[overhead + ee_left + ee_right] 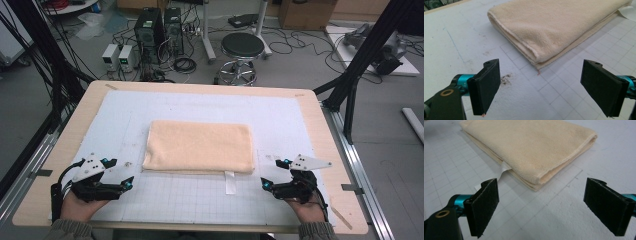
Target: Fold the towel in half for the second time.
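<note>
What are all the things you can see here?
towel: one, cream, folded, middle of the mat
label: one, white, sticking out from the towel's near edge
mat: one, white with a grid, on the table
table: one, light wood
stool: one, black seat, on the floor beyond the table
computers: two, black, on the floor
left gripper: one, black, open, near the towel's left corner
right gripper: one, black, open, near the towel's right corner
</note>
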{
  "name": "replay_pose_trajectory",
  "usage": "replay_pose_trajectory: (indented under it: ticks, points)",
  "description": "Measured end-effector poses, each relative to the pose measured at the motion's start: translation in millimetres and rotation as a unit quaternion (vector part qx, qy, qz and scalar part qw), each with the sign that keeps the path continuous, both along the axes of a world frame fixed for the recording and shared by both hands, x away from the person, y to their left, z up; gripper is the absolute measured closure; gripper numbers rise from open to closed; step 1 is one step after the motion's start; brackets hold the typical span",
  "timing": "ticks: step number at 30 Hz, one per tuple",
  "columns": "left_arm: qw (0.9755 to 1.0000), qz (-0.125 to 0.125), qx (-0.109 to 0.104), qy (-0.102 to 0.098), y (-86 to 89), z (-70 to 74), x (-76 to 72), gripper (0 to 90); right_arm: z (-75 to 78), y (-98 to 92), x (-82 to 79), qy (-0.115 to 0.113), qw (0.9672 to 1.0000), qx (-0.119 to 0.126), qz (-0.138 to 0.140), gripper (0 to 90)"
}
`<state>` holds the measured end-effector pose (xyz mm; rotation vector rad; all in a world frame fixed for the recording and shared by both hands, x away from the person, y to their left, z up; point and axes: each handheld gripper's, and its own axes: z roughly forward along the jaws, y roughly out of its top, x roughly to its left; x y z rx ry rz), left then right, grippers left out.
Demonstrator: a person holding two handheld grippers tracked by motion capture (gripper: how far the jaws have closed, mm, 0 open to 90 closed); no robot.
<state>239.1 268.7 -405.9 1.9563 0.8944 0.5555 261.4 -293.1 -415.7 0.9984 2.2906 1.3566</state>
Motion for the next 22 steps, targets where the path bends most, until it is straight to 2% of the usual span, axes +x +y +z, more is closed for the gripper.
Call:
replay_pose_trajectory:
  ticks: [10, 22]
  points:
    - [1.0000, -0.002, -0.002, -0.001, 2.5, -0.3, -6.7, 16.9, -1.3, -8.4, -8.1, 0.004, 0.9999, 0.005, -0.008, 12.2]
    - [1.0000, -0.002, 0.002, -0.002, 3.2, -1.3, -5.6, 16.6, -4.5, -6.5, -5.5, 0.007, 1.0000, 0.004, -0.004, 12.3]
